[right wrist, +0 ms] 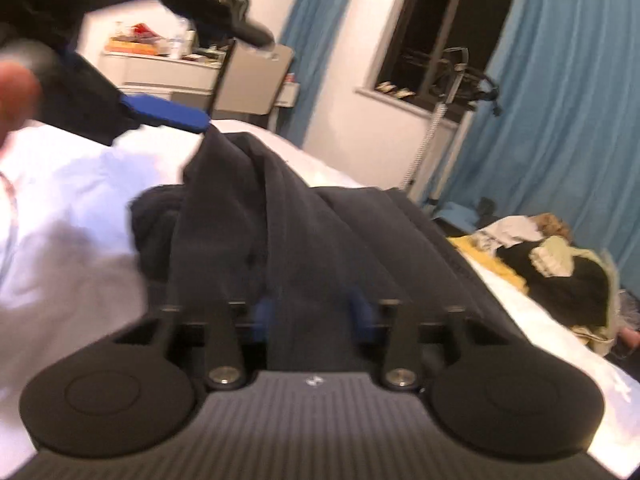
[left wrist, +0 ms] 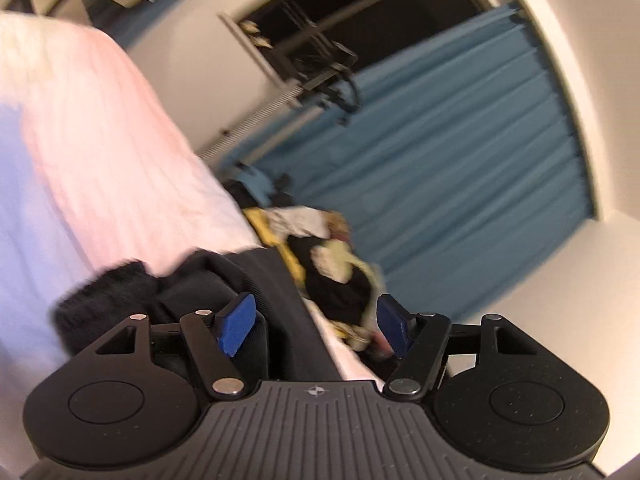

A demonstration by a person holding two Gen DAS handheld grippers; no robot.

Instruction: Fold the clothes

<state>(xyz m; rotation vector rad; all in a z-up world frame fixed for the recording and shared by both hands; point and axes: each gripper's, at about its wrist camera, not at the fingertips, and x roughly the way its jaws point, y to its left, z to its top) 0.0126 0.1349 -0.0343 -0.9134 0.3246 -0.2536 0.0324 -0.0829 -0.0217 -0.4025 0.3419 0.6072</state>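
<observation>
I am folding a dark, soft piece of clothing (right wrist: 304, 224) on a bed with a white sheet (right wrist: 72, 208).

My right gripper (right wrist: 310, 316) is pinching the near edge of the dark cloth. Its blue pads (right wrist: 360, 314) are pressing on the cloth, with a thick bunch of it between them, so the cloth cannot slip away. I am holding that edge so I can pull the cloth over itself and make a fold.

My left gripper (left wrist: 316, 326) is standing open. Its two blue pads (left wrist: 236, 328) are wide apart and nothing is squeezed between them. In the right camera I am seeing one of its blue pads (right wrist: 168, 114) up near the far top of the cloth, where the cloth rises to a peak. The picture is blurry there, so I cannot tell if the pad is touching the cloth. I think this gripper is open because it is letting the cloth go or getting ready for a new grab.

The cloth is lying in long wrinkles across the bed. Part of it is bunched in a dark lump (left wrist: 112, 300) on the sheet.

At the side of the bed a messy pile of other clothes (right wrist: 540, 264) is waiting, yellow, black and pale. I think those come later. Blue curtains (left wrist: 460, 160) are hanging behind.
</observation>
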